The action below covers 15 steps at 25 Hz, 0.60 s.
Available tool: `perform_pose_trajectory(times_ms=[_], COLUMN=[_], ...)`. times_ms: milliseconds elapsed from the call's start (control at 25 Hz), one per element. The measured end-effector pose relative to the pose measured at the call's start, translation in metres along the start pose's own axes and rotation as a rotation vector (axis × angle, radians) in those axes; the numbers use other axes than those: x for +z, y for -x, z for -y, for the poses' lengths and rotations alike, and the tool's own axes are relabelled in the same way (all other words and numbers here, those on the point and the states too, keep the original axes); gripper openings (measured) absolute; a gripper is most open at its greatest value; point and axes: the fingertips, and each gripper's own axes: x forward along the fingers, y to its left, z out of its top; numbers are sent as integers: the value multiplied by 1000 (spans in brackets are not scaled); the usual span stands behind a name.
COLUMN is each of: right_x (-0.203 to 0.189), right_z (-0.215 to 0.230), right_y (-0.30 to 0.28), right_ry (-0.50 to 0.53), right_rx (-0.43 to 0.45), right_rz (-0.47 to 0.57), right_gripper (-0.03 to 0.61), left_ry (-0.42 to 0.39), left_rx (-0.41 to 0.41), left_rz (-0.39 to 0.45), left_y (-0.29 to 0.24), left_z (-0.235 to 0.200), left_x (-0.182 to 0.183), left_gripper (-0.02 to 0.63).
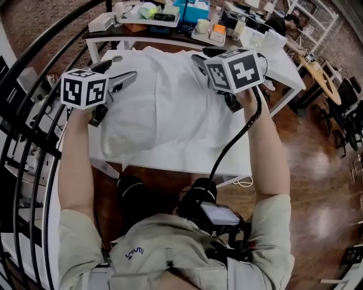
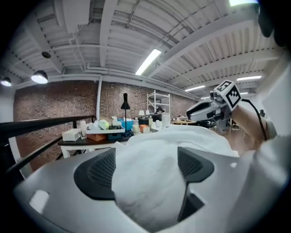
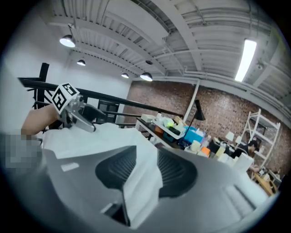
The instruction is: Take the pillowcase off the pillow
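Note:
A white pillow in its white pillowcase (image 1: 164, 107) lies on a white table (image 1: 187, 163). My left gripper (image 1: 131, 76) hovers at the pillow's upper left edge. In the left gripper view my left gripper (image 2: 145, 168) is open, and the pillow's bulk (image 2: 159, 150) fills the space between its dark pads (image 2: 97, 174). My right gripper (image 1: 199, 61) is at the pillow's upper right. In the right gripper view my right gripper (image 3: 145, 170) has its jaws apart, with a loose fold of pillowcase (image 3: 141, 182) hanging between the pads. Both pad faces show beside the fold.
A dark desk (image 1: 142, 35) behind the table carries a tray, bottles and a blue box (image 1: 193, 8). A black railing (image 1: 22, 113) curves along the left. A cable (image 1: 238, 136) runs from my right gripper to my waist. Wooden floor (image 1: 317, 170) lies to the right.

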Motion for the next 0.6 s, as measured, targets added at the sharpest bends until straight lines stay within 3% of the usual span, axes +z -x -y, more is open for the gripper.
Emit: perform_pose_trajectory(times_ms=[160, 360, 400, 480, 600], right_x=[-4, -39, -43, -45, -44], right_z=[10, 7, 7, 11, 31], right_y=[-45, -88, -91, -88, -68], right_ry=[-30, -31, -14, 55, 181], right_rx=[12, 42, 29, -36, -187], right_rz=[-128, -306, -324, -346, -390], right_gripper=[144, 144, 134, 8, 6], left_ry=[-14, -137, -169, -232, -299], left_rx=[-74, -84, -71, -44, -3], left_rz=[-105, -126, -120, -92, -20], left_y=[-31, -25, -21, -11, 12], left_z=[14, 38, 41, 45, 50], left_x=[-16, -22, -22, -21, -14], left_gripper=[351, 85, 53, 23, 18])
